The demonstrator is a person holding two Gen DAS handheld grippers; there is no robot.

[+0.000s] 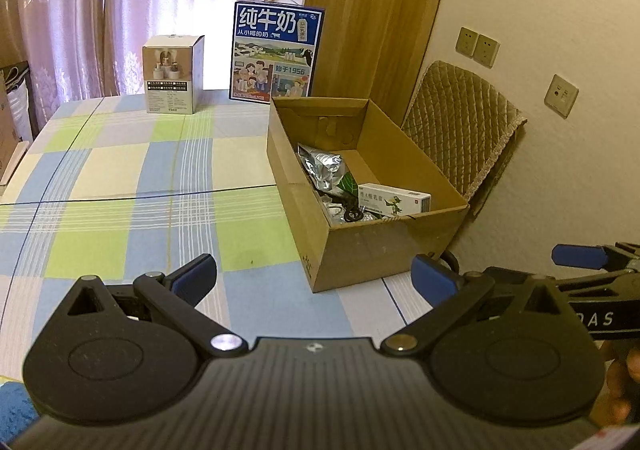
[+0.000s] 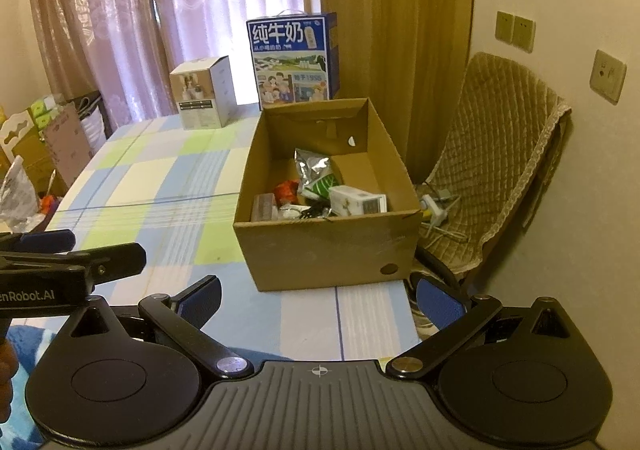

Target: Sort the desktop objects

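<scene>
Spreading wide and empty, both tongs hover over the checked tablecloth (image 1: 120, 169): the left gripper (image 1: 314, 276) and the right gripper (image 2: 318, 298). Ahead of them sits the cardboard box (image 2: 320, 250), already holding a crinkly foil pouch (image 2: 314, 165), likely light and slippery, best pinched at an edge, and a stiff ointment carton (image 1: 394, 201), likely gripped across its narrow sides.

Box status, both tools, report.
Left tool open, empty. Right tool open, empty. Box on table, items inside. Nothing in the way.
</scene>
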